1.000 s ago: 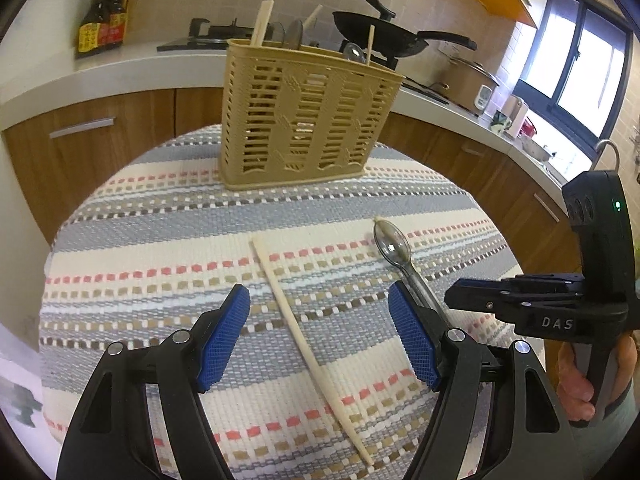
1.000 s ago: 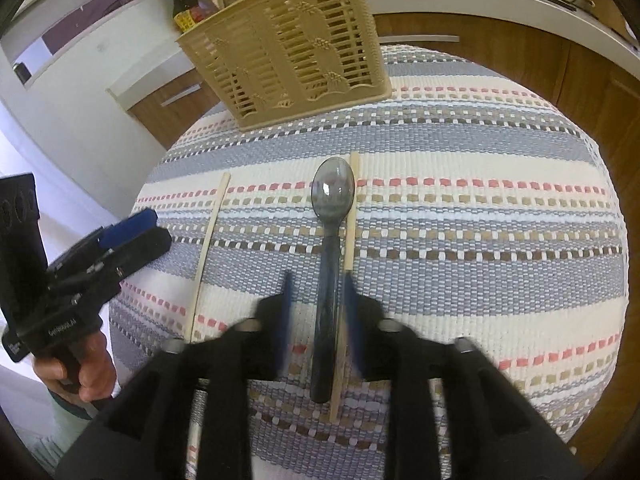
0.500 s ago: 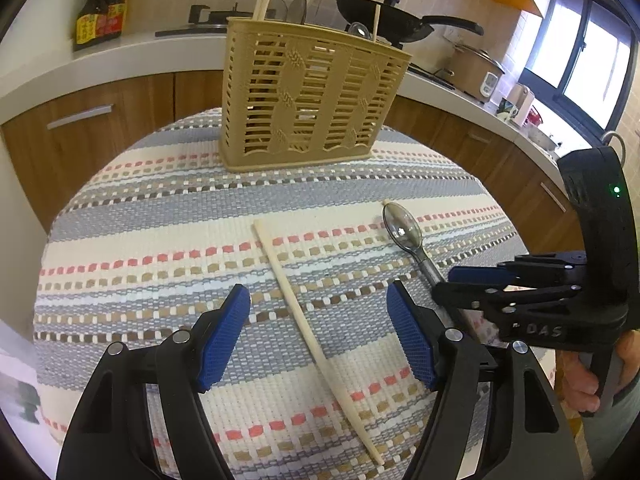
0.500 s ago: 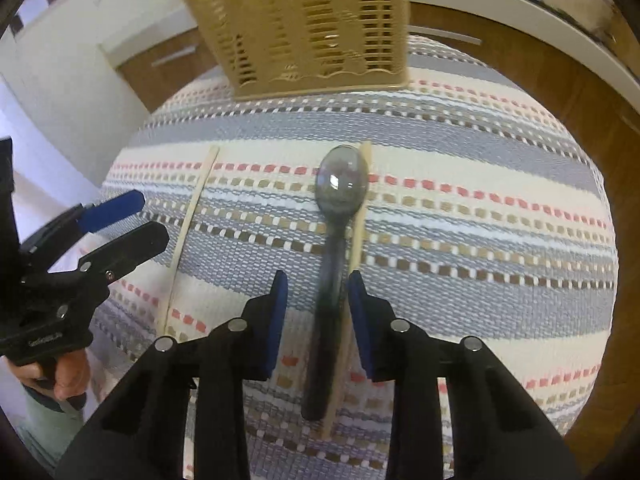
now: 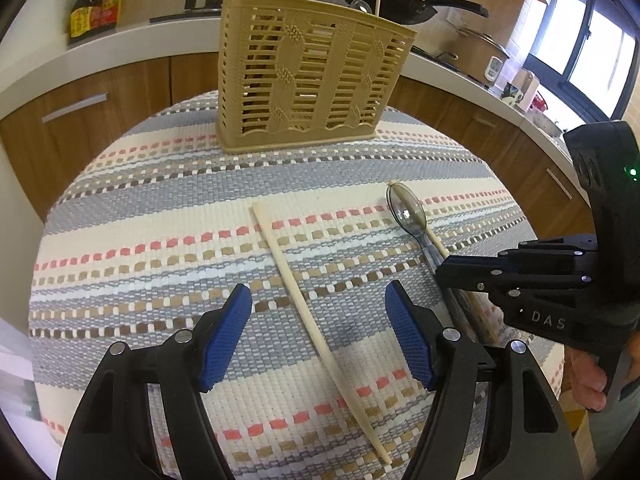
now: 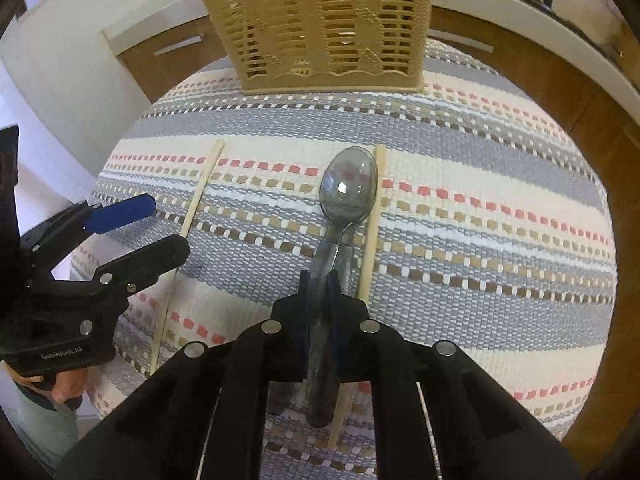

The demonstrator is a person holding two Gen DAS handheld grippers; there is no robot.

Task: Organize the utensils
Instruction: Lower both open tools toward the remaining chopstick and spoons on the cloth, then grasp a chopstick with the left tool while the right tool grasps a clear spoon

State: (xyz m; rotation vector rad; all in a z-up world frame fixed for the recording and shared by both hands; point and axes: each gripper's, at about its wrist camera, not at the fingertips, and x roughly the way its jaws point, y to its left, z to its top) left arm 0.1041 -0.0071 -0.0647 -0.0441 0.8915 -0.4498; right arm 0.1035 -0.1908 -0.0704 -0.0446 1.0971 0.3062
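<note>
A tan slotted utensil basket [image 5: 308, 80] stands at the far side of the striped cloth and holds several utensils; it also shows in the right wrist view [image 6: 320, 24]. A grey spoon [image 6: 348, 192] lies on the cloth beside a chopstick [image 6: 372, 224]. My right gripper [image 6: 320, 292] is shut on the spoon's handle, low at the cloth. A second chopstick [image 5: 312, 316] lies between the open fingers of my left gripper [image 5: 318, 336], which hovers above it. The spoon [image 5: 406, 210] and right gripper [image 5: 444, 274] show at the right of the left wrist view.
The round table's striped cloth [image 5: 160, 220] drops off at its edges. Wooden cabinets and a white counter [image 5: 120, 48] curve behind, with a sauce bottle [image 5: 94, 0], a black wok [image 5: 384, 0] and a cooker [image 5: 480, 56].
My right gripper closed its fingers onto the spoon's handle. My left gripper moved a little forward over its chopstick and stayed open.
</note>
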